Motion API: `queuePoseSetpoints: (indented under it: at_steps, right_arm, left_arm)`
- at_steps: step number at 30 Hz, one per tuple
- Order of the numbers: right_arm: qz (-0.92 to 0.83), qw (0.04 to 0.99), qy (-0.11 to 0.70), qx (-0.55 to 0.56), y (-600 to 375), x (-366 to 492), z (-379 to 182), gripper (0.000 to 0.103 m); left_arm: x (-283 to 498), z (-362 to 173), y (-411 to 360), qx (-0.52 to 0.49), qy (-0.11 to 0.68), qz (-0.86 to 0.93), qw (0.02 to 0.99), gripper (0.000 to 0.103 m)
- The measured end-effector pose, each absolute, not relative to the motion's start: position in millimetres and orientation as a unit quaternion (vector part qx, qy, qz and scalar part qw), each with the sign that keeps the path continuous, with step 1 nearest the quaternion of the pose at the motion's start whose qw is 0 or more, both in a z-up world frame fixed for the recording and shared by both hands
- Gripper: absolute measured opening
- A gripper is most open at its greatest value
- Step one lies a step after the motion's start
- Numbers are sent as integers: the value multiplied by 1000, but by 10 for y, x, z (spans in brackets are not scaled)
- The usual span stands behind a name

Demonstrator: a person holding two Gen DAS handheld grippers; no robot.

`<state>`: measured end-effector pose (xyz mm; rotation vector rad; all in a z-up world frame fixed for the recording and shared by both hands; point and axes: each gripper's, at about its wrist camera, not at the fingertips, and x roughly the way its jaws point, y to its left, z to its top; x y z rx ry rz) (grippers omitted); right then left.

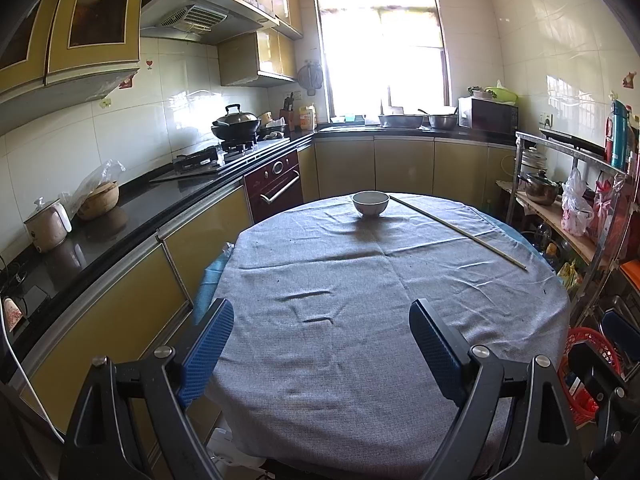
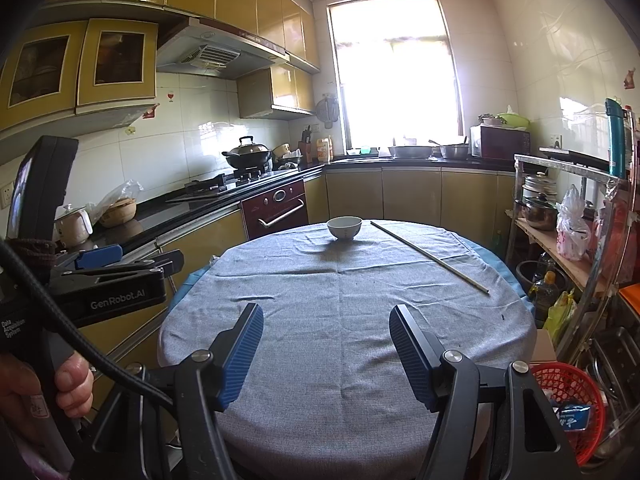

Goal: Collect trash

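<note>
A round table under a grey cloth (image 1: 360, 340) (image 2: 340, 340) fills the middle of both views. At its far edge stands a white bowl (image 1: 370, 203) (image 2: 344, 227), and beside it to the right lies a long thin stick (image 1: 460, 232) (image 2: 432, 256). My left gripper (image 1: 322, 314) hovers over the near part of the cloth, open, with nothing between its blue pads. My right gripper (image 2: 326, 318) is also open and empty over the near cloth. A red basket (image 2: 572, 404) (image 1: 588, 364) holding a blue packet sits low at the table's right.
A black counter (image 1: 120, 216) with a wok, hob and pots runs along the left and back under the window. A metal shelf rack (image 2: 580, 240) crowded with pots, bags and bottles stands on the right. A hand (image 2: 60, 384) holds the left gripper's body at the right wrist view's left edge.
</note>
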<state>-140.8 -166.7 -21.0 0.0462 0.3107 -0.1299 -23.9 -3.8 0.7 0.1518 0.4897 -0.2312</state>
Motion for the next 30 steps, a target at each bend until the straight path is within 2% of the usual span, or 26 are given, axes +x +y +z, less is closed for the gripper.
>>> queuePoseSetpoints:
  at_steps: [30]
  right_arm:
    - [-69, 985, 156, 25, -1691, -1414, -228, 69]
  left_arm:
    - [-242, 12, -41, 74, 242, -112, 961, 90]
